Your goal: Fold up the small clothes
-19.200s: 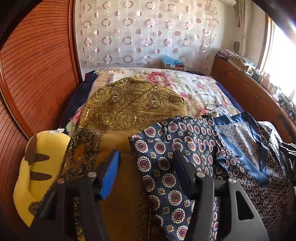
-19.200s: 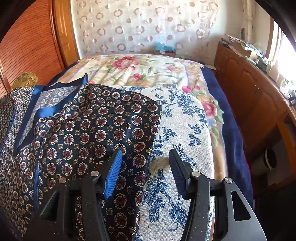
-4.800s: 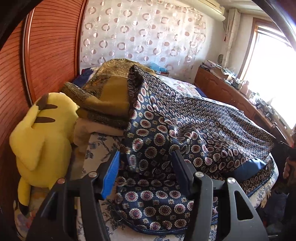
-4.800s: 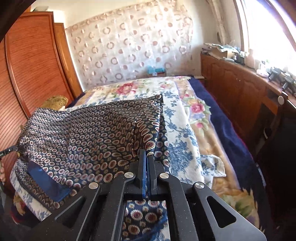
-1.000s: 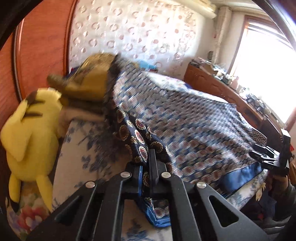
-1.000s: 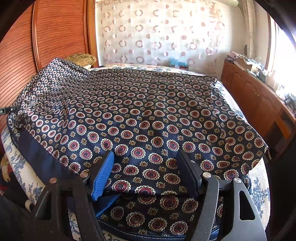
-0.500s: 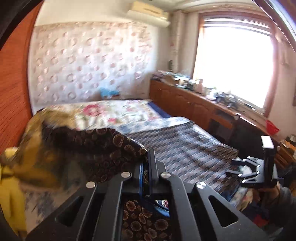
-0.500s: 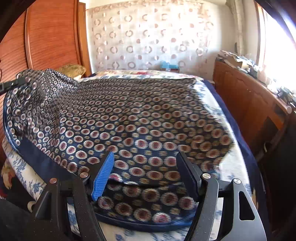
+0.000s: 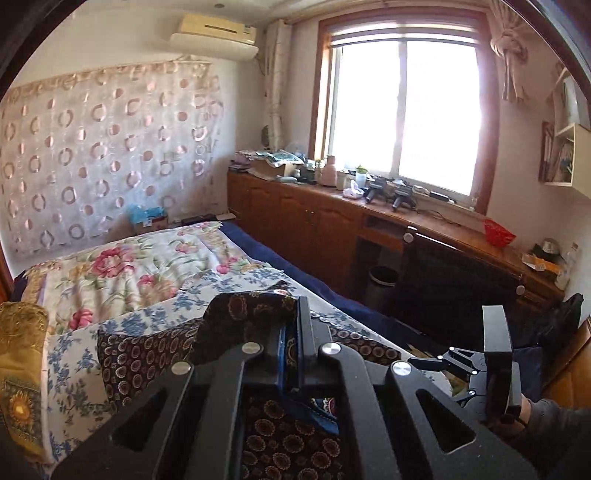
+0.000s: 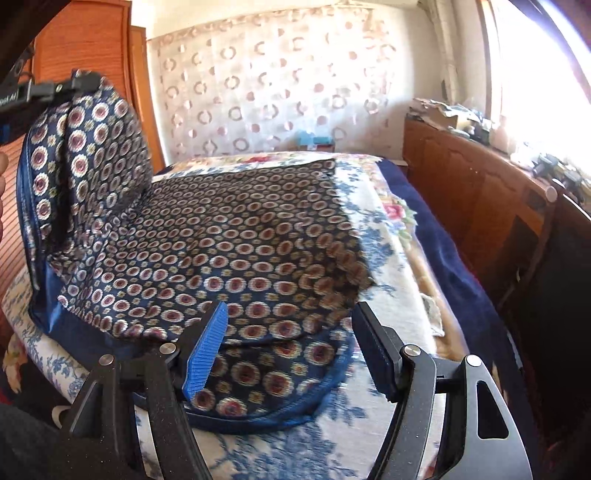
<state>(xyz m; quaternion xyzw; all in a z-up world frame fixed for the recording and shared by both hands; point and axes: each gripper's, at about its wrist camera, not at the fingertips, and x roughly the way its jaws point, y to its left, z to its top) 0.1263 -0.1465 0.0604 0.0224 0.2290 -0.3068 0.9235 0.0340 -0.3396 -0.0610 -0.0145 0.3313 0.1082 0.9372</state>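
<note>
The left gripper (image 9: 293, 345) has its jaws pressed together on a corner of the navy patterned garment (image 10: 229, 243), pinching the cloth between its blue pads and holding that corner lifted well above the bed (image 10: 436, 258). In the right wrist view this raised part stands as a tall fold at the garment's left side, in front of the reddish wooden wardrobe (image 10: 85, 33), with the left gripper's tip (image 10: 79, 83) at its top. The rest of the garment lies spread over the blue-and-white floral sheet (image 10: 391, 280) on the bed, its blue-trimmed hem nearest the camera. The right gripper (image 10: 291, 347) hovers just above that near hem with its jaws spread wide and nothing between them. In the left wrist view the right gripper (image 9: 480, 373) shows beside the bed, at its window side, held by a hand. A long wooden cabinet (image 9: 317, 225) runs along the bed's far side under the window.
</note>
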